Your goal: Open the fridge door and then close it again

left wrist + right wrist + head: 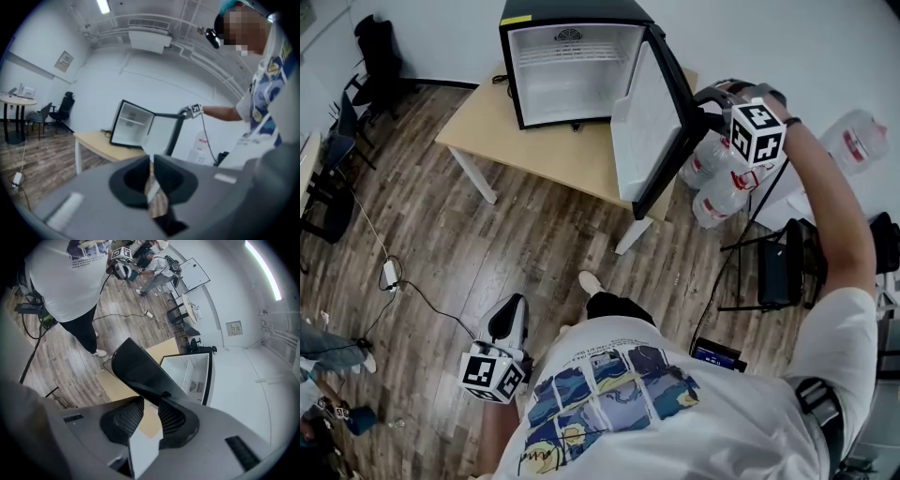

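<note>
Gripping: right tongs [151, 401] clamped the open fridge door [647, 131] by its top edge.
Idle: left tongs [152, 161] were nearly closed, empty.
Next: door likely needed swinging shut.

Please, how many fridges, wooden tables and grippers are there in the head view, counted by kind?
Mini fridge: 1
Wooden table: 1
Grippers: 2 (left gripper, right gripper)
Total: 4

Black mini fridge [572, 11], white inside; its door [647, 127] white-lined, black-edged; light tan desk [553, 150]; brown, grey-streaked wood-plank floor [487, 244].
</note>
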`<action>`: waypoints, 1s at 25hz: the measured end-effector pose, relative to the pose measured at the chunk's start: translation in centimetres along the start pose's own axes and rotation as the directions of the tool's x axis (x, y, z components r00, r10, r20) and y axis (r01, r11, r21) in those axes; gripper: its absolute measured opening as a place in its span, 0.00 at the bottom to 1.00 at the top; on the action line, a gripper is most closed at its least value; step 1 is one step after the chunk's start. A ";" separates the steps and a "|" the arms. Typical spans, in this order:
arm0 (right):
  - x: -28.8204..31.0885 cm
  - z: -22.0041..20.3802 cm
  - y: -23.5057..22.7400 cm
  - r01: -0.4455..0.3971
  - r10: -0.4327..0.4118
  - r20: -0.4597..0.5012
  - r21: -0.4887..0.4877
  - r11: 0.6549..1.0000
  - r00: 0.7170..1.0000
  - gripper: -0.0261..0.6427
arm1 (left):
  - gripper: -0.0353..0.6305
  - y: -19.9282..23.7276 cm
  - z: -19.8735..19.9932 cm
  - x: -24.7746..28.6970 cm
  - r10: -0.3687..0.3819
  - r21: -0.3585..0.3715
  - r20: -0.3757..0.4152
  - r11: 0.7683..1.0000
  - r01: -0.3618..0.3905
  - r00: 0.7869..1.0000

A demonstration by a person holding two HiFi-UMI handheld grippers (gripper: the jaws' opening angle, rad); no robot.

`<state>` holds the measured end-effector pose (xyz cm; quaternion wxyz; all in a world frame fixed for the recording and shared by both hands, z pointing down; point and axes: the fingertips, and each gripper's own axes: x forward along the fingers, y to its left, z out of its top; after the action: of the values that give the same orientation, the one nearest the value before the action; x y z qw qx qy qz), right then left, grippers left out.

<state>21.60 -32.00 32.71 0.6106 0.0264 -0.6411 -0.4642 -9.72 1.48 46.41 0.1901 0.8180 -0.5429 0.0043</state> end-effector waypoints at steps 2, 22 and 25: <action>0.1 0.6 -0.3 0.003 -0.003 0.012 0.000 1.000 1.000 0.15 | 0.10 0.0 -0.1 0.0 0.003 -0.002 0.001 1.000 -0.003 1.000; 2.6 7.8 -5.1 0.005 0.000 0.103 -0.052 0.999 0.995 0.14 | 0.10 2.0 0.4 0.9 0.070 -0.035 0.008 0.997 -0.069 0.998; 3.3 8.8 -5.9 -0.004 0.010 0.130 -0.044 0.999 0.991 0.14 | 0.10 2.2 0.5 1.3 0.087 -0.037 0.011 0.996 -0.086 0.996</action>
<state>10.53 -32.35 33.03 0.5696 -0.0193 -0.6694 -0.4766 -11.28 -0.56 46.94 0.2014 0.7901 -0.5790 -0.0024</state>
